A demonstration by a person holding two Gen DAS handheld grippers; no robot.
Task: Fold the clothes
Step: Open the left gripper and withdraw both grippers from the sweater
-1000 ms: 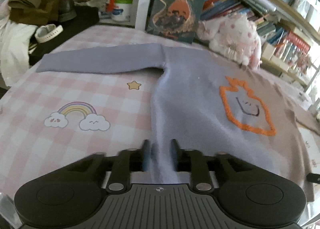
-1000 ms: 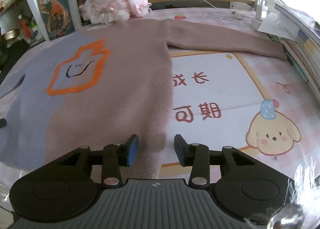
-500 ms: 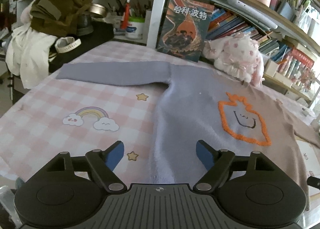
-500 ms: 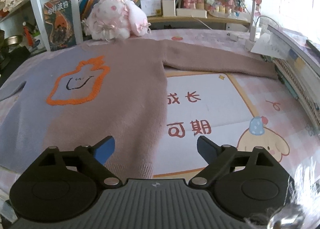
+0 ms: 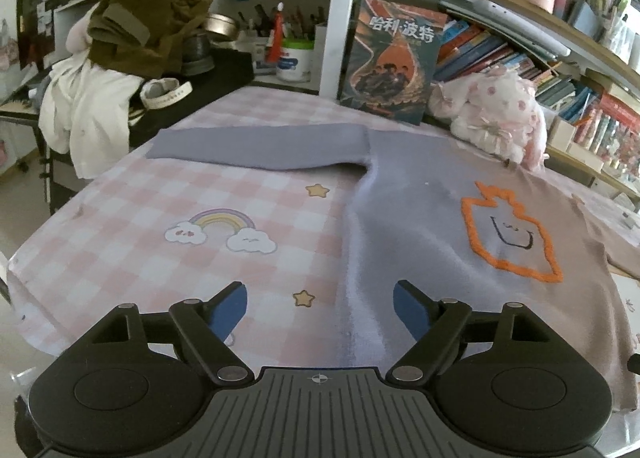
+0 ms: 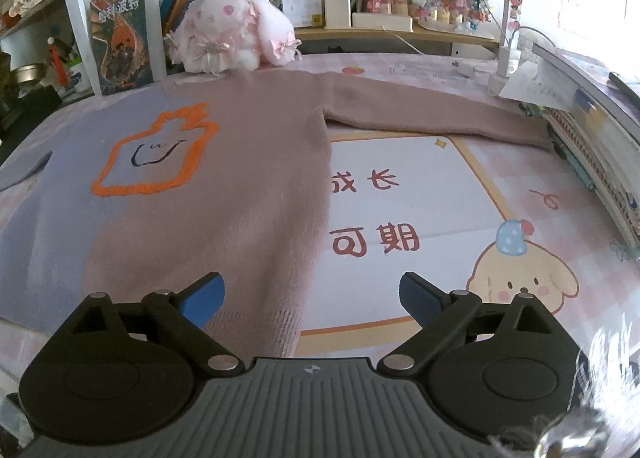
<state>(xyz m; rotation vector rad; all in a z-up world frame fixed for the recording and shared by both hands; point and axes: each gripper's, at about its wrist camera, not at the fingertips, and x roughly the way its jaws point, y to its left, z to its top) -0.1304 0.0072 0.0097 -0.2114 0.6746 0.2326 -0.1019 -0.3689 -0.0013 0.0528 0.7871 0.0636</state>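
Note:
A sweater [image 5: 416,226] [image 6: 224,194], lilac on one half and dusty pink on the other with an orange outlined motif, lies flat and spread out on the table, both sleeves stretched sideways. My left gripper [image 5: 320,308] hovers open over the lilac bottom hem corner, nothing between its blue pads. My right gripper [image 6: 310,298] hovers open over the pink bottom hem corner, also holding nothing. The lilac sleeve [image 5: 256,150] reaches left; the pink sleeve [image 6: 436,114] reaches right.
A pink checked tablecloth [image 5: 160,198] covers the table. A plush rabbit [image 6: 228,38] and an upright book [image 5: 392,58] stand at the back by the collar. Clothes pile [image 5: 120,58] at far left. Stacked books [image 6: 600,146] line the right edge.
Both grippers were shut or nearly shut on the sweater's bottom hem a second ago; they have opened wide, let the hem go and pulled back and up from the table.

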